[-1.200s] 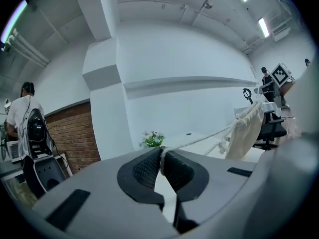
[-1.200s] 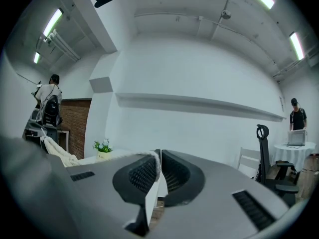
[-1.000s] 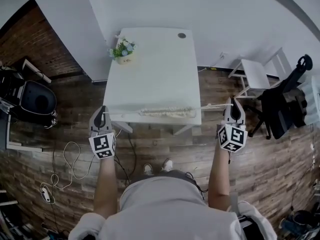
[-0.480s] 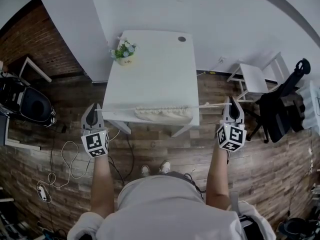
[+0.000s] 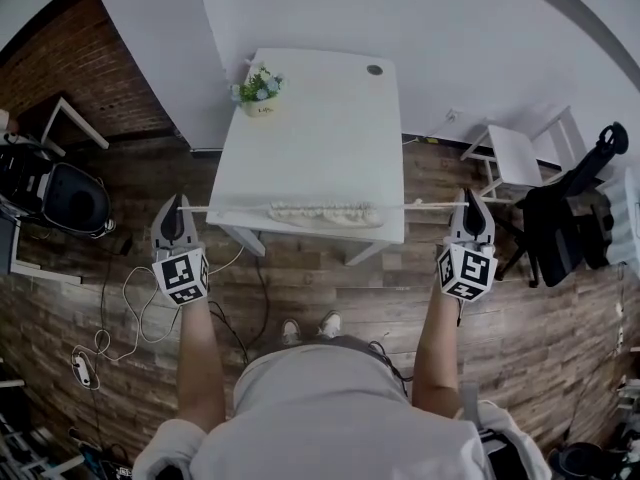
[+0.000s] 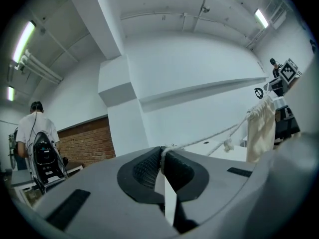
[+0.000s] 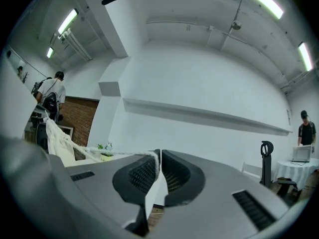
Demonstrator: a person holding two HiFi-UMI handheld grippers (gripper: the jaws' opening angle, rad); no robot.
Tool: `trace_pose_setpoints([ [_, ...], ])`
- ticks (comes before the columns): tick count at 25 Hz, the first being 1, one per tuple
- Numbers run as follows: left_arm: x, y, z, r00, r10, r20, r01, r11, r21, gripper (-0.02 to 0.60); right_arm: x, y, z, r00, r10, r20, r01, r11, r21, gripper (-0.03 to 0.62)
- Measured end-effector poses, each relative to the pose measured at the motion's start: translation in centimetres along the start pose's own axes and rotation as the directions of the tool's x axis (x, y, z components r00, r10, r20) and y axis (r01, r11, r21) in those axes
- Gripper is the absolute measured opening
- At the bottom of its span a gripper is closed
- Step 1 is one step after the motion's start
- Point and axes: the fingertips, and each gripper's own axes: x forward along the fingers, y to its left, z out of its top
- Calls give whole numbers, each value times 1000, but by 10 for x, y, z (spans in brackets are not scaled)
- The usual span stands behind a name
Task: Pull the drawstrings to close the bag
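Seems nearly finished: holding one drawstring [image 5: 225,208] end pinched tight in the left claw [image 5: 175,206] and the other in the right claw [image 5: 470,204], cloth bag [image 5: 325,213] hanging midway between both claws at the desk [image 5: 320,118] edge, mouth gathered; left only a last tug, then release.

— Where's the bag [image 5: 325,213]?
— Cream cloth, mouth bunched tight, stretched along the table's [image 5: 320,118] near edge.
— And the drawstrings [image 5: 225,208]?
— Taut, one straight line, running out past the left and right edges.
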Motion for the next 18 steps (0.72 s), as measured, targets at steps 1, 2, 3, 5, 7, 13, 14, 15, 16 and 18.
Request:
trace_pose_setpoints([
  [1, -2, 3, 0, 1000, 5, 1, -5, 1000, 1, 17, 0, 0, 0, 1000, 1, 1, -1, 1000, 3, 38],
  [2, -3, 6, 0, 1000, 9, 2, -9, 1000, 0, 17, -1, 0, 0, 1000, 0, 2, 0, 1000, 10, 38],
  [3, -5, 8, -1, 1000, 13, 4, -13, 1000, -5, 17, -3, 0, 1, 1000, -1, 4, 1, 1000, 19, 38],
  [5, -10, 12, 0, 1000, 20, 7, -20, 1000, -17, 17, -8, -1, 2, 1000, 1, 10, -2, 999, 40, 38],
  [7, -14, 16, 1, 1000, 26, 7, -26, 999, -24, 17, -11, -1, 3, 1000, 5, 11, -6, 998, 61, 38],
  [13, -19, 21, -2, 999, 36, 0, -36, 997, -67, 17, -20, -10, -8, 1000, -11, -16, 12, 996, 92, 38],
  [14, -19, 23, -2, 999, 37, 2, -37, 996, -86, 17, -21, -12, -8, 1000, -15, -19, 17, 996, 92, 38],
  [15, -20, 24, -2, 999, 38, 6, -37, 994, -107, 17, -23, -13, -9, 1000, -20, -20, 22, 995, 94, 38],
  [16, -21, 26, -2, 999, 40, 10, -39, 991, -128, 17, -24, -14, -9, 1000, -23, -21, 25, 995, 96, 38],
  [18, -23, 30, -2, 999, 47, 17, -44, 988, -151, 17, -26, -15, -9, 999, -27, -24, 29, 995, 97, 38],
])
